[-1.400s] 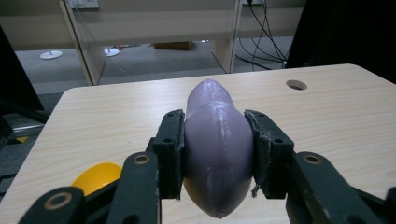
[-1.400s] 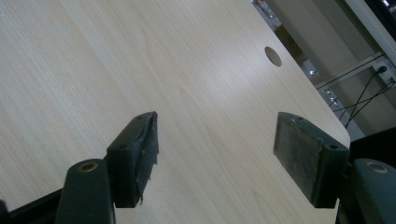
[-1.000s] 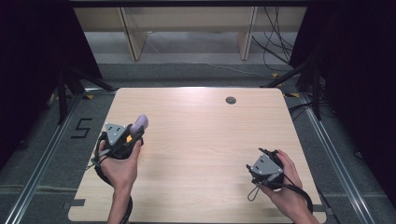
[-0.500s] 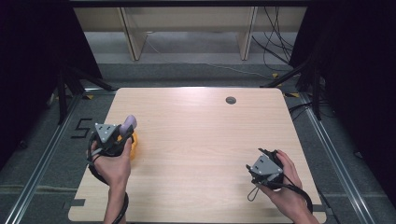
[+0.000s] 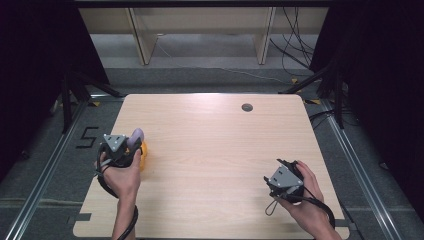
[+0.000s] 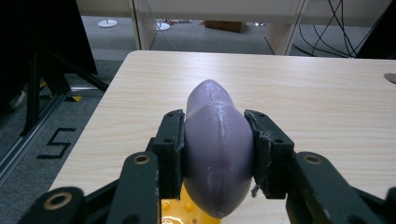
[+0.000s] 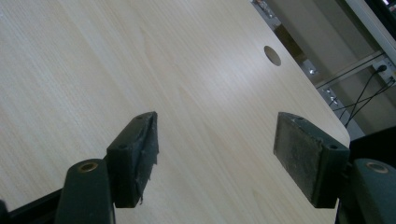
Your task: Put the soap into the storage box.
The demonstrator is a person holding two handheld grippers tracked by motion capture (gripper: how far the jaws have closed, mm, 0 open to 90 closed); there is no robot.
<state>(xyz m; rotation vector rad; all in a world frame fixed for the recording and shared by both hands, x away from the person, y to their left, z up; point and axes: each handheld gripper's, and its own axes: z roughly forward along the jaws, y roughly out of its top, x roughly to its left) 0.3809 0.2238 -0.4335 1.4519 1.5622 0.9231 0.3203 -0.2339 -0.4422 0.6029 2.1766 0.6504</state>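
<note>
so the left gripper (image 6: 218,154) has its two black jaws clamped on a smooth purple egg-shaped thing (image 6: 217,149) that looks like a plastic toy eggplant, pinched across its fat middle with the pointed end sticking out toward the far side. it's at the near left part of the pale wood-grain table (image 5: 215,150), and in the high view you can see the purple tip (image 5: 135,136) poking past the hand. right under it is a yellow bumpy plastic piece (image 6: 180,210), also visible as an orange-yellow bit (image 5: 144,155) beside the left hand (image 5: 122,172); can't tell if the purple thing is touching it or just above it.

the right gripper (image 7: 215,154) is wide open with nothing between the jaws, sitting at the near right of the table, well apart from everything.

what could go wrong imo: the grip is on a rounded slick surface, so if the jaws ease off or the hand tilts, it could squirt out forward and roll off the left edge, which is close. lowering it blind could also knock the yellow piece, since the purple body hides most of it.
</note>
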